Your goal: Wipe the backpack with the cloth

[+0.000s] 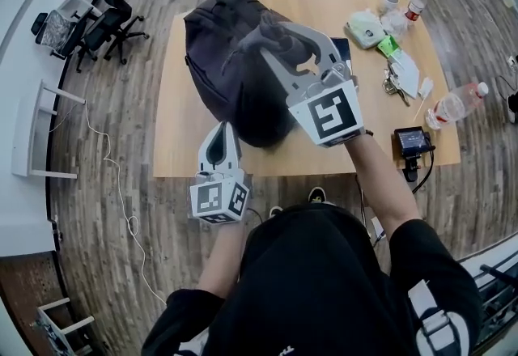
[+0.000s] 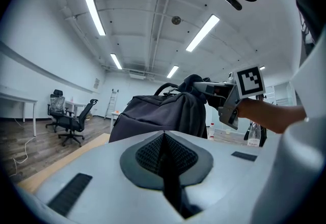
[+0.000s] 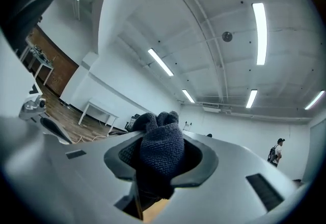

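Right hand-held gripper (image 1: 285, 48), clamped on the cloth (image 3: 162, 149) draped over the backpack (image 1: 227, 55) ahead, could topple it, since the closed, empty left hand-held gripper (image 1: 223, 136) braces nothing.

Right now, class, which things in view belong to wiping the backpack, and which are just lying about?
For the job: backpack, cloth.
Lying about: clear bottle, small bottle, cup, keys, black device, office chairs.

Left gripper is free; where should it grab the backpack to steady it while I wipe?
Likely the carry handle arching above the backpack: a thin raised loop the jaws can close round. Come in level from the left gripper's near side, opening its shut jaws first; the right gripper and cloth occupy the other side.
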